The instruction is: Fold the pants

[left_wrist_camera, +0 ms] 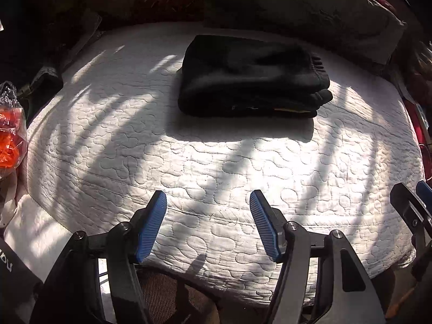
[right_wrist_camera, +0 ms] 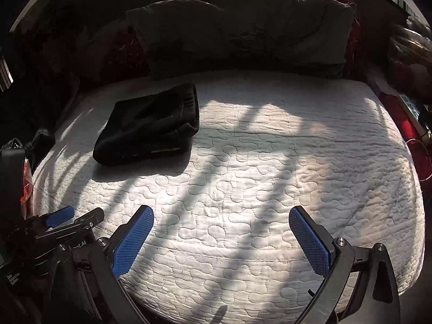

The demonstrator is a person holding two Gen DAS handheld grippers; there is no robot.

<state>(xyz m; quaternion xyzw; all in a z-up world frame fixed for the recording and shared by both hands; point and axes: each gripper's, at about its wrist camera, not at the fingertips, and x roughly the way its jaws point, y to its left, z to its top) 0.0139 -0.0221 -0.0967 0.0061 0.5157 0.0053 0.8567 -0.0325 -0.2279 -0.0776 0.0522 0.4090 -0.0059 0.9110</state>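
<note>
On the white quilted mattress [left_wrist_camera: 216,167], toward its far side, lie the black pants [left_wrist_camera: 251,78], folded into a thick, soft rectangular bundle. Several layers are stacked at the near edge, and a ribbed elastic band shows at the bundle's right end. A small yellow mark, perhaps a label, peeks out between the layers. In the right wrist view the pants [right_wrist_camera: 148,127] sit at about 10 o'clock, well apart from both tools.

The left gripper [left_wrist_camera: 208,224] is released, its ribbed blue pads wide apart and holding nothing, above the near edge of the mattress. The right gripper [right_wrist_camera: 221,240] is also spread open and empty, its blue pads having a fine grid texture.

The mattress cover has wavy stitched lines and is crossed by stripes of sun and shadow. A large bare area of it lies between the tools and the pants. Behind the bundle, at 12 o'clock, a crumpled grey-green pillow [right_wrist_camera: 243,32] leans. At 9 o'clock in the left view sits an orange plastic bag [left_wrist_camera: 10,135].
</note>
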